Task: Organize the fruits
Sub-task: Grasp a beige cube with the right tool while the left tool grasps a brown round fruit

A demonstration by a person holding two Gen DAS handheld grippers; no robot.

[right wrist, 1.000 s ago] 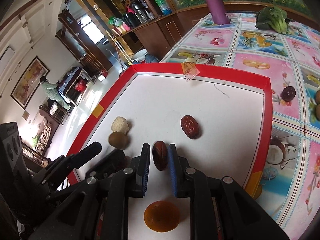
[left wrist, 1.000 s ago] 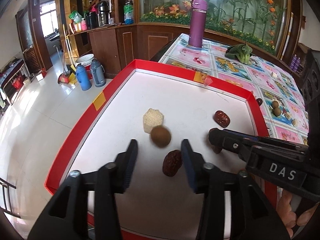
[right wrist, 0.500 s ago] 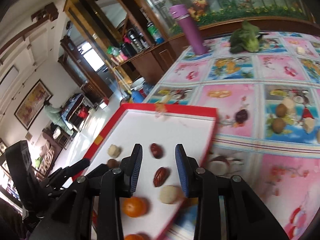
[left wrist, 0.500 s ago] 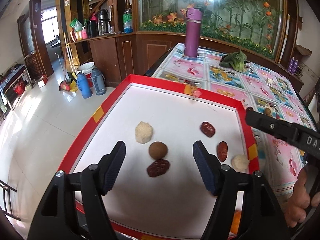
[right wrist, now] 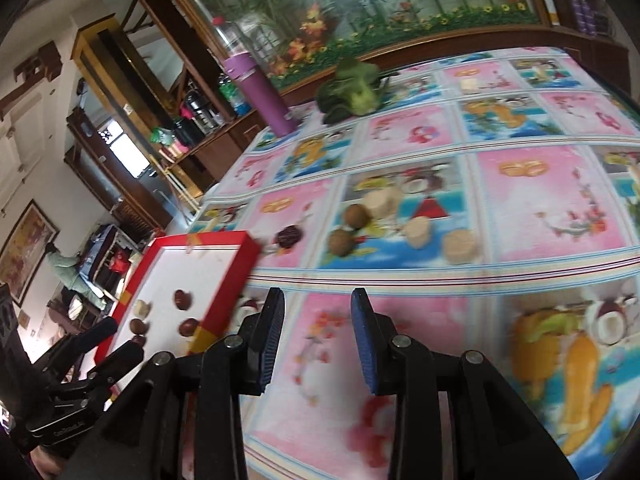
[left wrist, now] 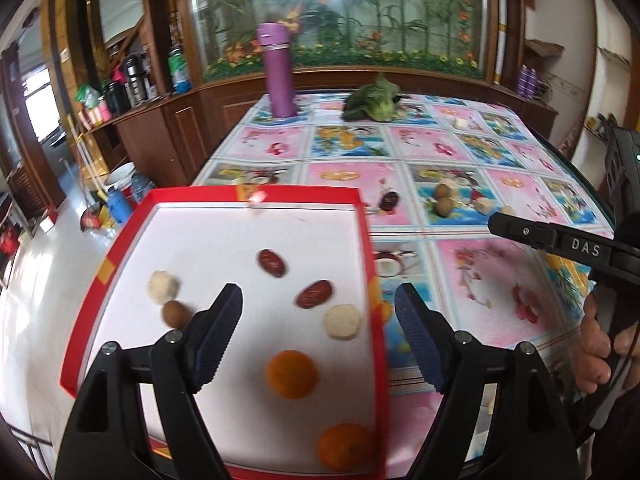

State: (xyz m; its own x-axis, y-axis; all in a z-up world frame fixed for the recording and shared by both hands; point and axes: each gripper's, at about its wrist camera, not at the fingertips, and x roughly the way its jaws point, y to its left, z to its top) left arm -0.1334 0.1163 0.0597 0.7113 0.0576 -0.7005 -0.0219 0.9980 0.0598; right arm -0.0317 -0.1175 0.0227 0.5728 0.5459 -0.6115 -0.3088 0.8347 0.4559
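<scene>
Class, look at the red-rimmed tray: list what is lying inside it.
In the red-rimmed tray: two oranges, two red dates, two pale lumps and one brown round fruit. The left tongs cover part of the near floor.

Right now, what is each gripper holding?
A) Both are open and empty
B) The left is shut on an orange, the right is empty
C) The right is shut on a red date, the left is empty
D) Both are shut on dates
A: the left gripper has its fingers spread wide above the red tray, and the right gripper is open over the tablecloth, with nothing between either pair.
</scene>
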